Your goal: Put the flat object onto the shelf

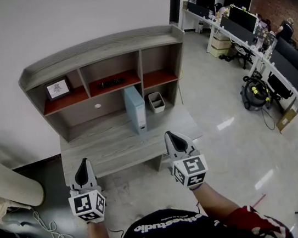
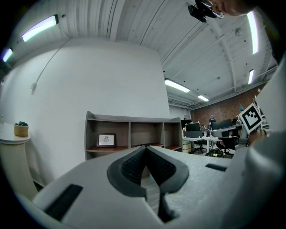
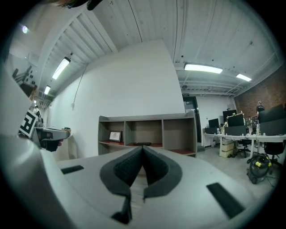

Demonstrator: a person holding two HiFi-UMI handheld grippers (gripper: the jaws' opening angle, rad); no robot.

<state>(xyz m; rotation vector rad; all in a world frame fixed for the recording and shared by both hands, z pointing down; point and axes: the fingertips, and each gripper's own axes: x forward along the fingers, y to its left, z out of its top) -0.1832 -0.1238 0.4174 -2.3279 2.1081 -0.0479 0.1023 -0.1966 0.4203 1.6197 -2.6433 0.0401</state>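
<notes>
A flat light-blue folder [image 1: 135,109] stands upright on the grey desk [image 1: 109,149], in front of the shelf unit [image 1: 100,51] with red-floored compartments. My left gripper [image 1: 82,165] hovers over the desk's front left edge, shut and empty. Over the front right edge, my right gripper [image 1: 173,136] is also shut with nothing in it. The left gripper view has the shut gripper [image 2: 145,148] pointing at the shelf unit [image 2: 129,120]. The right gripper view shows the same, with its gripper [image 3: 142,147] closed before the shelf unit [image 3: 147,117].
A framed picture [image 1: 58,89] sits in the left compartment and a black flat item [image 1: 111,83] in the middle one. A small grey bin [image 1: 156,102] stands right of the folder. A round cream table [image 1: 8,181] is at left; office desks [image 1: 260,43] at right.
</notes>
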